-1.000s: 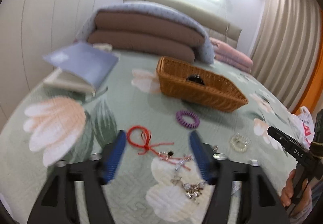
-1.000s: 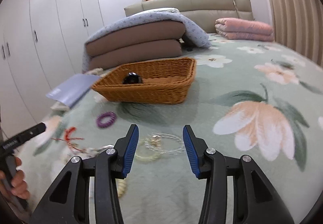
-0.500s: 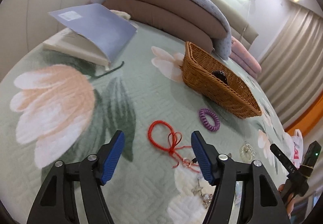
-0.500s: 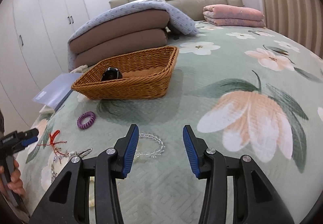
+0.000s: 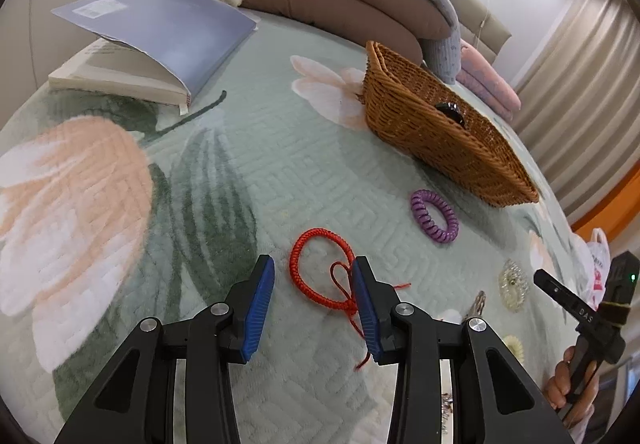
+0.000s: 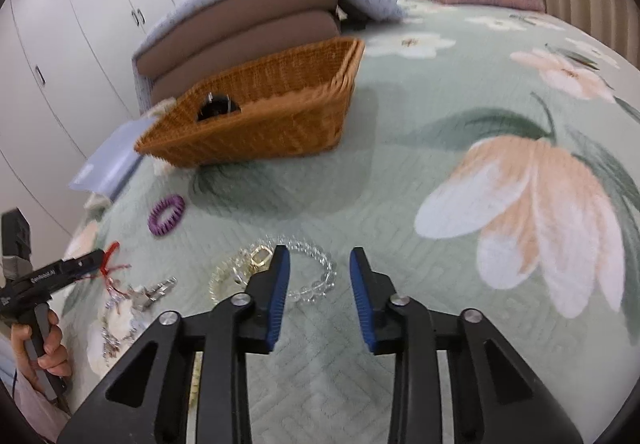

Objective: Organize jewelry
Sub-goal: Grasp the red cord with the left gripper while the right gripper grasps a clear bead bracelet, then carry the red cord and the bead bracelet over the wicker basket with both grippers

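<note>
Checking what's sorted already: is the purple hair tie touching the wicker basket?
Apart. The left wrist view shows green bedspread between the purple hair tie and the wicker basket.

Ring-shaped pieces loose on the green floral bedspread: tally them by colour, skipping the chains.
Red braided cord bracelet: 1
Purple spiral hair tie: 1
Clear crystal bead bracelet: 1
Pale yellow bead bracelet: 1
Total: 4

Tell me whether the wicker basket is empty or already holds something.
Not empty. The wicker basket holds one dark round item at one end; the rest of its inside, as far as visible, looks bare. What the item is, cannot tell.
</note>
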`<state>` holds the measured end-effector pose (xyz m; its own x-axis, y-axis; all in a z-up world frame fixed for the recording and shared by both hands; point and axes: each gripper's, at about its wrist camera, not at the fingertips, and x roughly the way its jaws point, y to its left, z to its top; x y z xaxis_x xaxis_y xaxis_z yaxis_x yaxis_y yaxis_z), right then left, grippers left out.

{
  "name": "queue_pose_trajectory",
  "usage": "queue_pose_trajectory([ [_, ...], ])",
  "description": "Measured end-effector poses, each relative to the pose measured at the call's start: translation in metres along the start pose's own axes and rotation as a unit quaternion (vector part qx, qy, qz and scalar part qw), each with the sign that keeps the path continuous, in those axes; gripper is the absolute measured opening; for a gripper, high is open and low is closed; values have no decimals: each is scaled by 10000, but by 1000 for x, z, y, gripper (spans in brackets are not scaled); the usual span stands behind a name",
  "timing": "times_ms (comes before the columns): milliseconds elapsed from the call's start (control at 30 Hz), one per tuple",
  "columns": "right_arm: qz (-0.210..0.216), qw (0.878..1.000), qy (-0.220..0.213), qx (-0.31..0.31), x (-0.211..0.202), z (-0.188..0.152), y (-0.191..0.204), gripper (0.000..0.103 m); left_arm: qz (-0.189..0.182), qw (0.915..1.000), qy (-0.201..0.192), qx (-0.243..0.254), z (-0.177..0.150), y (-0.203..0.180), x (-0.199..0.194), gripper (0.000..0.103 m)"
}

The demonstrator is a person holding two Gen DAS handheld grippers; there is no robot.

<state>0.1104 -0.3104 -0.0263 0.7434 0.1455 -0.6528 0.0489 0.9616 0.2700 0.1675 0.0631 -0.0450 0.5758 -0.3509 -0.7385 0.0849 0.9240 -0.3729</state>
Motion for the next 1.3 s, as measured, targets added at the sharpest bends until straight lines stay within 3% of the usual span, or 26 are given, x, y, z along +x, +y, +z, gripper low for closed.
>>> queue_pose_trajectory([
  [100,-221,9991,258,-246,17,0,10,31,131,9998,-33,147,0,-6,4,41],
  [267,-596,9958,193,-662,20,-5,25,28,478,9975,-79,510,-3,-18,7,41],
  [300,-595,9954,197,-718,20,-6,28,21,533,9969,-89,574,-4,-20,8,36],
  [333,-617,9949,189,-775,20,-7,30,13,555,9964,-87,632,-4,-22,8,25],
  [400,-660,9939,161,-865,19,-9,34,11,534,9961,-50,699,-5,-25,10,12],
  [500,-671,9933,140,-935,17,-11,37,10,457,9967,-51,669,-6,-25,9,8],
  [1000,-248,9956,10,-898,4,-10,36,10,-1,9975,-139,690,-8,-27,2,4],
  [1300,569,9967,-280,-506,-17,-4,26,10,-248,9953,-395,844,-10,-37,-11,4],
])
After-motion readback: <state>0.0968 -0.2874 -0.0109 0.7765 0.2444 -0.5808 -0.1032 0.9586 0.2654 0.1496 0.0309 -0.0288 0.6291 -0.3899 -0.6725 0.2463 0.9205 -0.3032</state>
